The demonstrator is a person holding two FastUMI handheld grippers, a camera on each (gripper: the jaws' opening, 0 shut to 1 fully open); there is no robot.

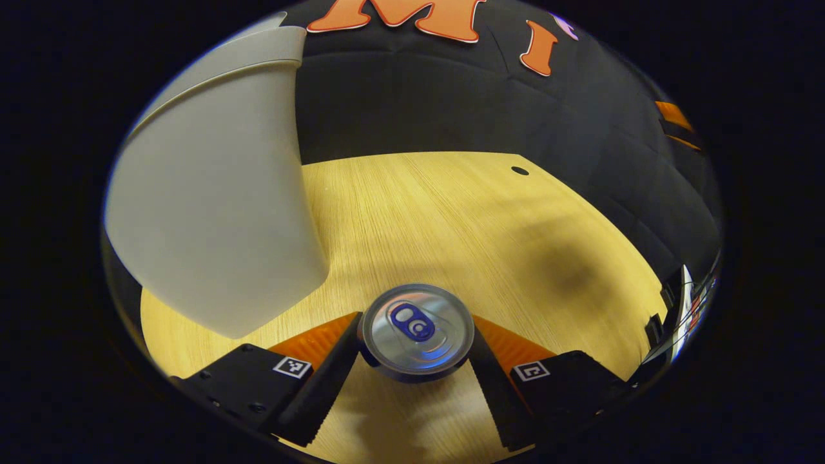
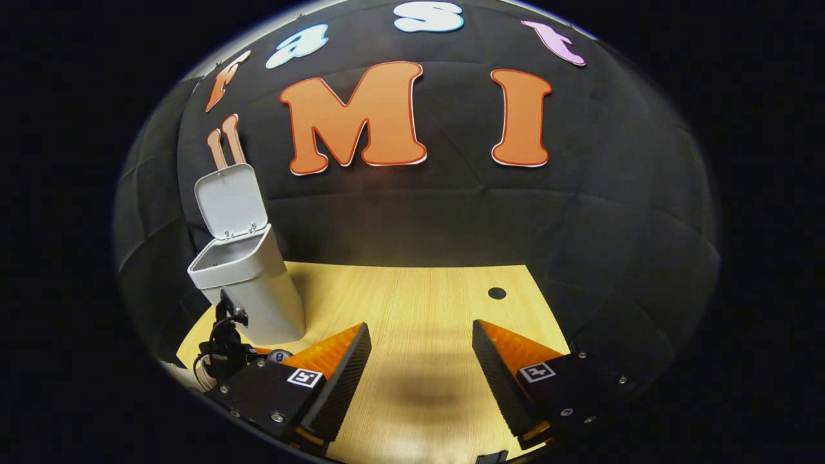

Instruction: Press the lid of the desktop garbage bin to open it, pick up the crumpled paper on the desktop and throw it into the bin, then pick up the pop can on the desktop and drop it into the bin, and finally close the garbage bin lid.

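Observation:
A silver pop can (image 1: 417, 332) stands upright, seen from above, between the fingers of my left gripper (image 1: 417, 322). Both fingers press on its sides. The white garbage bin (image 1: 213, 212) rises close on the left of the can. In the right gripper view the bin (image 2: 251, 290) stands at the table's far left with its lid (image 2: 231, 200) swung up and open. The left gripper (image 2: 225, 351) sits low in front of the bin, and the can's top (image 2: 278, 356) peeks out beside it. My right gripper (image 2: 419, 341) hangs open over bare wood, nothing between its fingers.
The wooden table (image 1: 451, 219) runs back to the black cloth wall. A small dark round hole (image 2: 496, 292) sits near the table's far right corner. Some equipment (image 1: 677, 316) stands past the right edge in the left gripper view.

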